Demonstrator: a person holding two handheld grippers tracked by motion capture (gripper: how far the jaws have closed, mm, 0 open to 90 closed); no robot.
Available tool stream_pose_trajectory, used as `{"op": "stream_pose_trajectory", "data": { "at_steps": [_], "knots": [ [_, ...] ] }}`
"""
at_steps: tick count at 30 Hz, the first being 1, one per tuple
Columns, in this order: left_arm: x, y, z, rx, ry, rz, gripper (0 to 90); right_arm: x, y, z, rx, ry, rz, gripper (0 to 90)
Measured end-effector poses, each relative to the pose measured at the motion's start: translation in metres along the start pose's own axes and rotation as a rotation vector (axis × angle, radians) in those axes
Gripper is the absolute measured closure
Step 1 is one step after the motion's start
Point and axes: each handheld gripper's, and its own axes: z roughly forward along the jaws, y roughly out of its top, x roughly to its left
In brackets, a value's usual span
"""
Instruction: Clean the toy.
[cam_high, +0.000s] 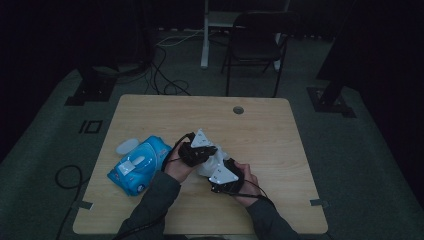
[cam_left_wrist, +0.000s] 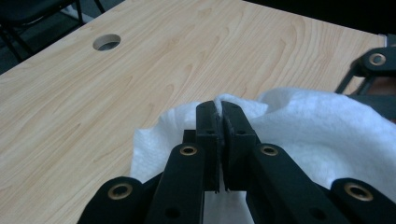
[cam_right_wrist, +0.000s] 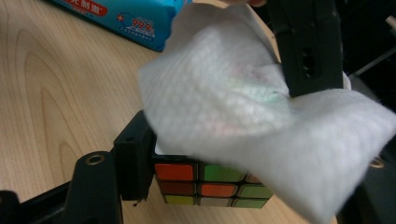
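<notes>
We are pinching a white wipe (cam_left_wrist: 299, 126) in our left gripper (cam_left_wrist: 220, 109), clamping a colour cube (cam_right_wrist: 210, 184) in our right gripper (cam_right_wrist: 205, 182); the blue pack (cam_right_wrist: 140, 23) is reading "99.9%".

1 fixed high camera looks forward and down at the light wooden table (cam_high: 280, 130); 2 gripper cameras view the white paper wipe (cam_left_wrist: 299, 121) close-up.

You had a soft white wipe (cam_right_wrist: 261, 121), cloth-like with a dimpled weave. The cube (cam_right_wrist: 205, 184) showed glossy plastic stickers in black plastic. Both grippers' jaws looked matt black plastic with brass-coloured rivets. The desk (cam_left_wrist: 93, 102) was smooth light wood-grain; the blue wipes pack (cam_high: 137, 165) was shiny film.
</notes>
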Motion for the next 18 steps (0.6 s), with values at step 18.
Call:
{"op": "stream_pose_trajectory", "data": {
  "at_steps": [18],
  "knots": [
    [0.001, 0.003, 0.008, 0.027, -0.072, 0.015, 87.6, 0.024, 0.007, -0.003, -0.005, -0.129, -0.243, 34.1]
  ]
}}
